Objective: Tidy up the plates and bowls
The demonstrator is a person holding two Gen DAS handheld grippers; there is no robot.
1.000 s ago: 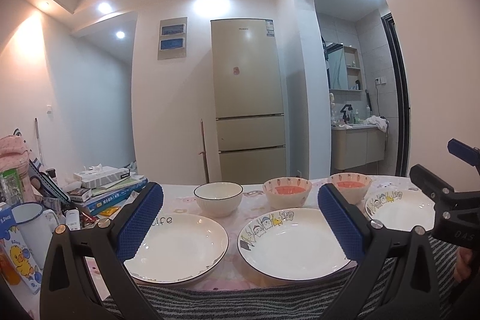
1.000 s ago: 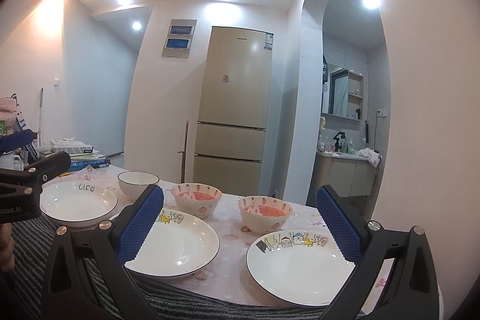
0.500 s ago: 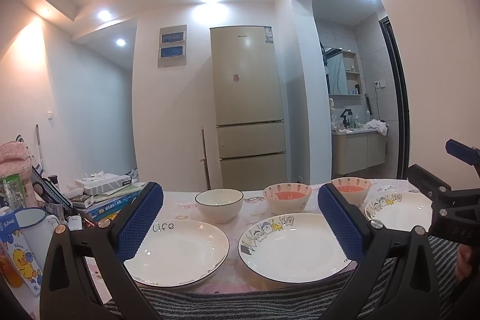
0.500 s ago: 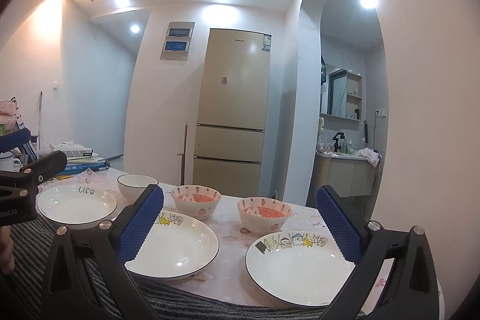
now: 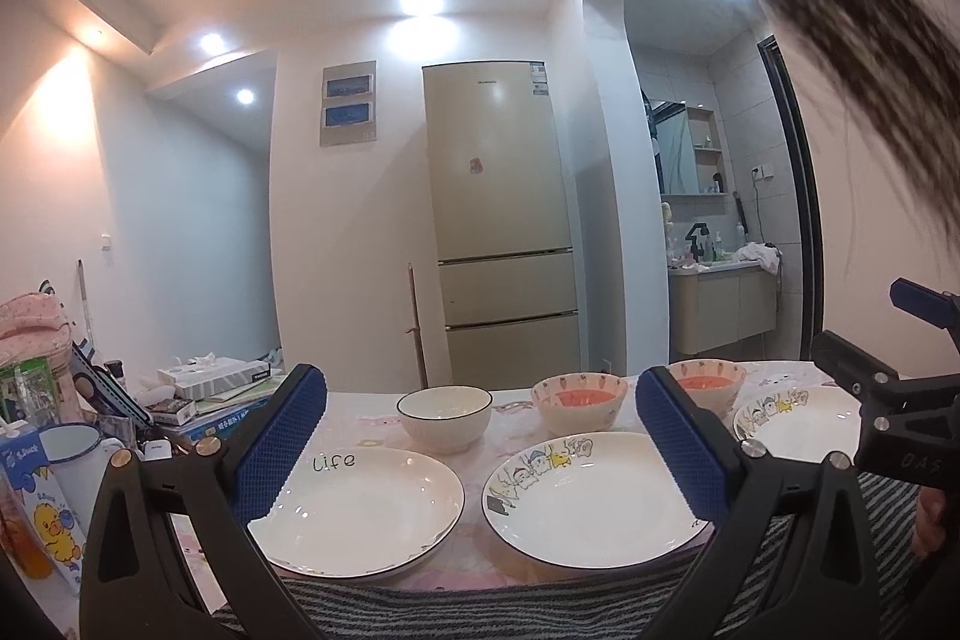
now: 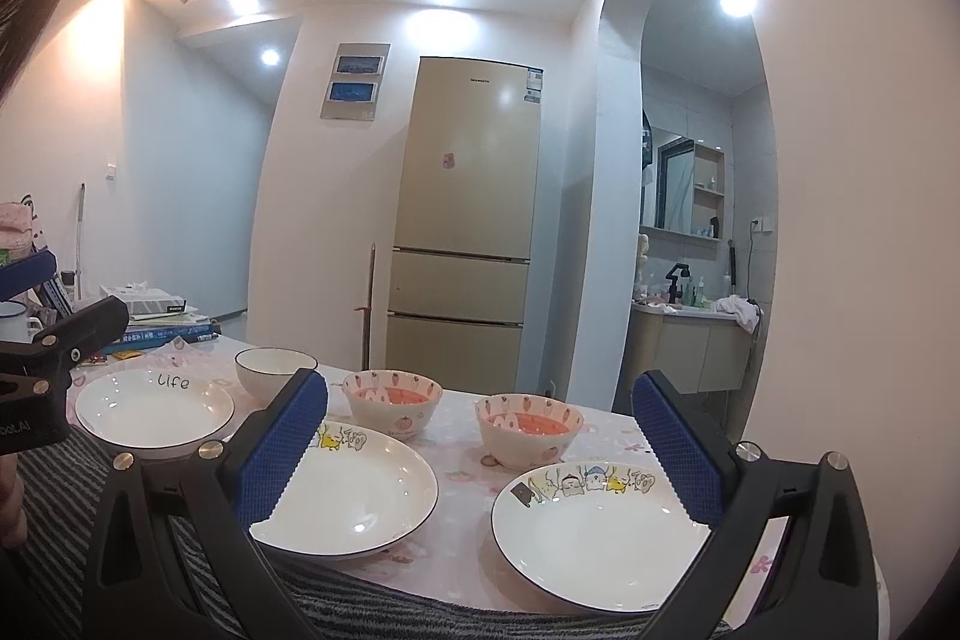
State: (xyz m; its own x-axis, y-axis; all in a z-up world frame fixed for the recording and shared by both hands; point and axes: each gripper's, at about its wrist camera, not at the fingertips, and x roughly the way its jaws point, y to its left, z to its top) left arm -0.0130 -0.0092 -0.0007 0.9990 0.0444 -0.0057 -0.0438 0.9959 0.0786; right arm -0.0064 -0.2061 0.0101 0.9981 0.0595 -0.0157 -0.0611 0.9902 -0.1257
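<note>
Jaws of both grippers spread wide, empty; hair blurs left view's top right corner.

Here's the table, dressed in a pale pink patterned cloth, with a grey striped fabric along its near edge. Front row: the "Life" plate on the left, a cartoon-rimmed plate in the middle, and a second cartoon-rimmed plate on the right, each apart from its neighbour. Behind them sit a plain white bowl and two strawberry-print bowls. Off at the left end, a stack of books topped by a tissue box, a white mug and a duck-print carton.
</note>
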